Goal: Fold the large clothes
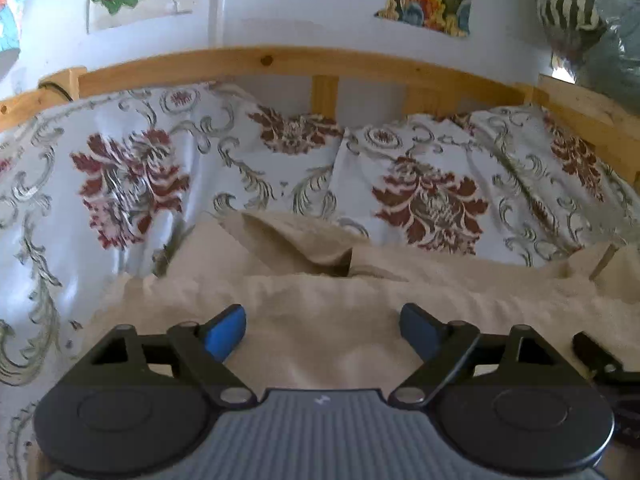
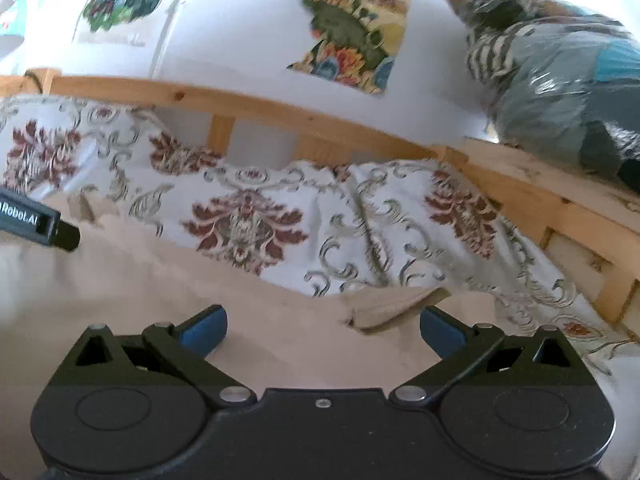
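A beige garment (image 1: 320,296) lies spread and rumpled on a floral bedspread (image 1: 128,176). My left gripper (image 1: 322,330) is open, its blue pads (image 1: 224,332) wide apart just above the cloth, holding nothing. In the right wrist view the same garment (image 2: 200,280) fills the lower half, with a folded corner (image 2: 392,306) ahead. My right gripper (image 2: 323,330) is open and empty over the cloth, near that corner. The left gripper's body (image 2: 36,224) shows at the left edge of the right wrist view.
A wooden bed frame (image 1: 280,62) runs behind the floral bedding (image 2: 360,232), against a white wall with colourful stickers (image 2: 352,28). Bagged bedding (image 2: 560,92) sits on the frame at the right. The frame's side rail (image 2: 560,216) bounds the bed on the right.
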A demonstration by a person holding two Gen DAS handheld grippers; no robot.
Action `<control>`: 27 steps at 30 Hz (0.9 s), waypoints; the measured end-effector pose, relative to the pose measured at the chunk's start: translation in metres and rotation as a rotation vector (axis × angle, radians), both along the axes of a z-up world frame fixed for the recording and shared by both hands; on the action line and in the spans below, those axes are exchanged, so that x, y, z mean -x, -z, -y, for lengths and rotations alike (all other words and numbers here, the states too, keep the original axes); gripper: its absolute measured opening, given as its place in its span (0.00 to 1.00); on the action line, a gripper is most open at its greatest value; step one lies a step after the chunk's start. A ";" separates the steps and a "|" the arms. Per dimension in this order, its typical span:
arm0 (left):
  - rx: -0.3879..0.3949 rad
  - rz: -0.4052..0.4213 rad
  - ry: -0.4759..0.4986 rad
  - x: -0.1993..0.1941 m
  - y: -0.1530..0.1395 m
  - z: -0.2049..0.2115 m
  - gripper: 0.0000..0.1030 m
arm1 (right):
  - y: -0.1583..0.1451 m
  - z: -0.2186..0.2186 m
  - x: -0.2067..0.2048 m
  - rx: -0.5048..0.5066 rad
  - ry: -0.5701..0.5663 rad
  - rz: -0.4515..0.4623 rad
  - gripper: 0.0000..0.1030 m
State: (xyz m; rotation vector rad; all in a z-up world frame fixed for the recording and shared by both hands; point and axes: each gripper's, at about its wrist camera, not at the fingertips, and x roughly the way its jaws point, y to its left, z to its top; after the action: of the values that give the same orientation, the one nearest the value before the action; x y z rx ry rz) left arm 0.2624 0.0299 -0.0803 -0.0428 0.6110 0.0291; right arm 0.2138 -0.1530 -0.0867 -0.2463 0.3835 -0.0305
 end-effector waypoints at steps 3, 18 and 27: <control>-0.002 -0.014 -0.002 -0.002 0.016 -0.003 0.88 | 0.017 -0.003 -0.007 0.004 -0.005 -0.065 0.99; 0.010 -0.046 -0.037 0.010 0.009 -0.013 0.95 | 0.009 0.008 0.005 0.030 -0.034 -0.050 0.98; -0.089 -0.032 -0.241 0.014 0.010 -0.042 0.97 | -0.005 0.078 0.026 0.267 0.185 0.029 0.99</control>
State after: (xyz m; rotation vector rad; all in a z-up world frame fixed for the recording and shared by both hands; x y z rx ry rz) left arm 0.2487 0.0719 -0.0899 -0.0299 0.6331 0.2909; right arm 0.1877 -0.2310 -0.0821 -0.4724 0.3725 -0.2683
